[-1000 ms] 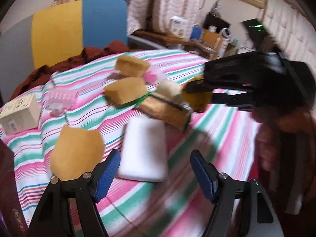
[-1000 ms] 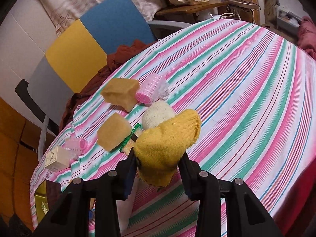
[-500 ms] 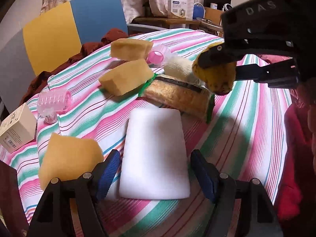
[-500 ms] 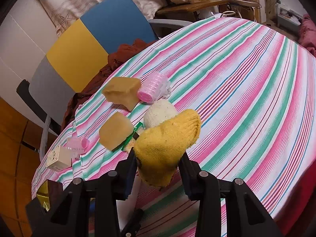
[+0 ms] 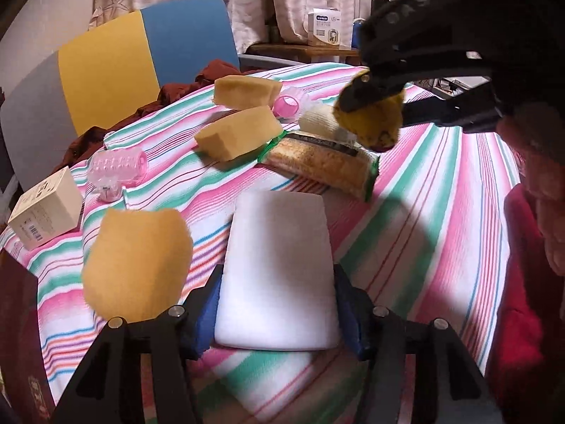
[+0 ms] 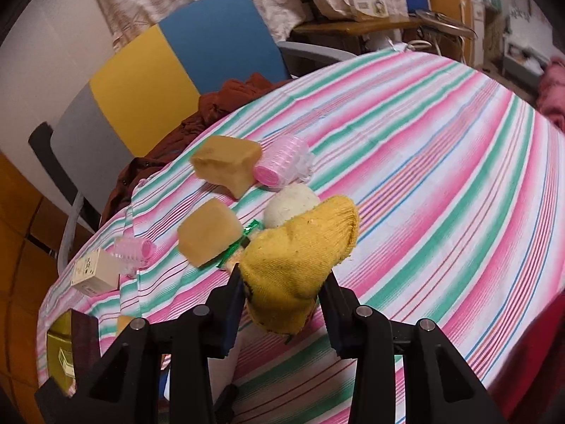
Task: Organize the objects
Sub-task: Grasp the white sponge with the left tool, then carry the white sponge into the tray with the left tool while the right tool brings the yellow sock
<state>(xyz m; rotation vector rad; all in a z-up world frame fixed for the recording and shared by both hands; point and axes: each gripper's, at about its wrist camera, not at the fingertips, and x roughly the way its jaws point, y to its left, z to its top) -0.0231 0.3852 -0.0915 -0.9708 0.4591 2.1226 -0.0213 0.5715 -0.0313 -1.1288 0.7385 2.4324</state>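
Observation:
A white foam block lies on the striped tablecloth right in front of me. My left gripper straddles its near end, jaws closing, and the blue pads touch both long sides. Up at the right, my right gripper hangs above the table. In the right wrist view that gripper is shut on a yellow knitted cloth, which bulges out past the pads. The same yellow cloth hovers over a packaged scrub sponge.
Three tan sponges, two pink hair rollers, a cream ball and a small carton lie around. A grey, yellow and blue chair stands behind the table. A dark red box is at the near left.
My left gripper has come down over the white block and its jaws have narrowed onto its sides. The right gripper still holds the yellow cloth in about the same place.

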